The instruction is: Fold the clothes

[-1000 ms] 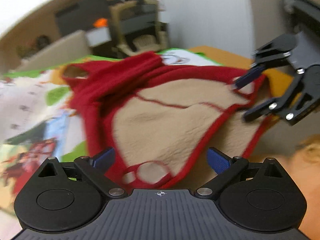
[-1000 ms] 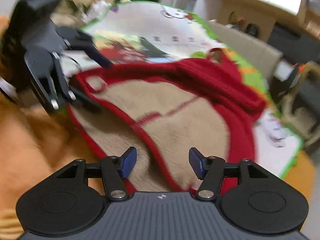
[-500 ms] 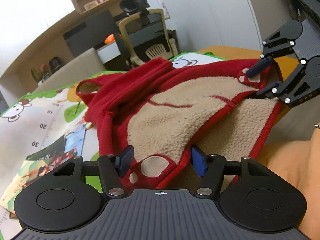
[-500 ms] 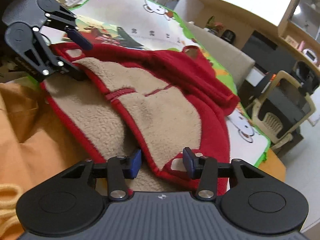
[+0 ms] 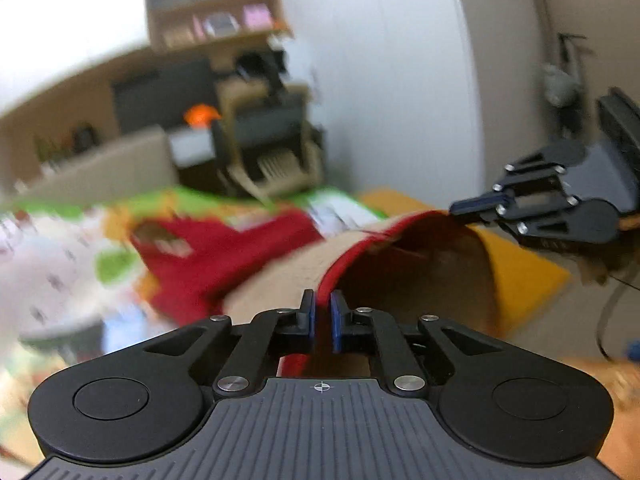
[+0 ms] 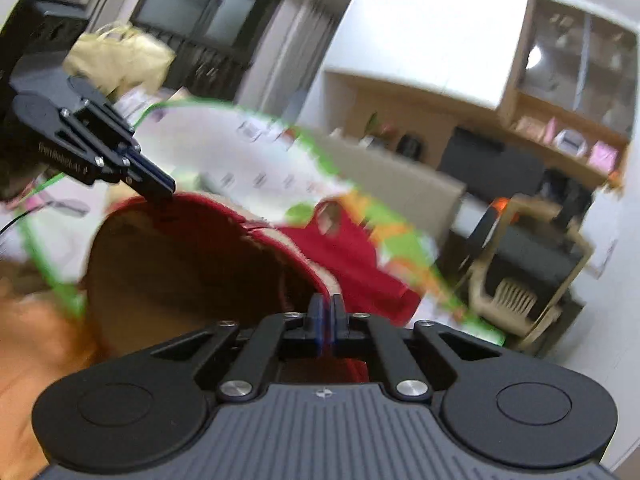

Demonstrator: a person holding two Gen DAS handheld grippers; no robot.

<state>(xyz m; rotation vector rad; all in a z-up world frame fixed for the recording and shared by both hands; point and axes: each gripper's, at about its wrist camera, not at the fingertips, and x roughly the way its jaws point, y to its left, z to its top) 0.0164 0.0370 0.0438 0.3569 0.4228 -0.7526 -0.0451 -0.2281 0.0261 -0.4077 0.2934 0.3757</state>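
**Red fleece garment lifted by its hem, risk of slipping or uneven fold**

Red fleece garment [image 5: 224, 264], tan-lined on the inside, lies partly on a colourful play mat [image 5: 60, 240] with its near edge raised off the surface. The left hand-held gripper [image 5: 322, 314] has its fingers pressed almost together on the red trim of that edge, and the right hand-held gripper [image 6: 327, 320] is likewise closed tight on the trim at the other corner. Between the two grips the cloth arches up into a hollow, the tan lining facing the cameras, while the far part with the neck opening rests flat on the mat.

Both views are smeared with motion blur, so fine detail of the cloth is hard to read.

My reading is that a fold over toward the far end is under way. What could go wrong:

- Only a thin strip of trim sits between each pair of fingers, so a quick swing might pull it free on one side.
- If one hand travels further than the other, the edge would land skewed and the fold crooked.
- The thick fleece may drag the resting half along the mat and bunch it.
- An orange cloth [image 5: 520, 268] lies close beside the garment and might get caught under it.
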